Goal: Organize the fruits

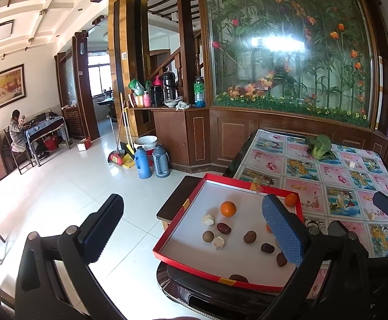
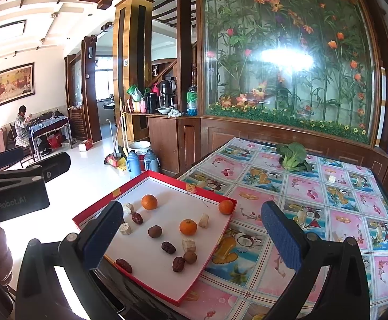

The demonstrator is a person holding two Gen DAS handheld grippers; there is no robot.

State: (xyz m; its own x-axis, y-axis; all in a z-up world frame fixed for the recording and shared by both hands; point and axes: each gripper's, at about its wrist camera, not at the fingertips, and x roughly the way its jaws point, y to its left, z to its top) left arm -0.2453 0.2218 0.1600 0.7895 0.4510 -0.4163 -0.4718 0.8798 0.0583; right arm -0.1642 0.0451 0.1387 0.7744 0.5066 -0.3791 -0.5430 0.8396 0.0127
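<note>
A shallow red-rimmed tray [image 2: 95, 208] with a white floor lies on the table's left corner, also in the left wrist view [image 1: 178, 221]. In it lie three oranges [image 2: 149, 202] [image 2: 188, 227] [image 2: 226, 206], several dark red dates [image 2: 168, 247], brown longans [image 2: 155, 231] and pale white chunks [image 2: 188, 244]. My left gripper [image 1: 194, 234] is open and empty, above and in front of the tray's left part. My right gripper [image 2: 194, 234] is open and empty above the tray's near edge. The left gripper's body [image 2: 12, 194] shows at far left in the right wrist view.
The table [image 2: 327, 213] has a flowered plastic cloth. A green leafy vegetable [image 2: 291, 157] lies near its far edge, with small pale pieces [image 2: 332, 178] beside it. Thermos flasks [image 1: 151, 164], a bucket and brooms stand on the tiled floor. A person sits at a far table [image 1: 18, 130].
</note>
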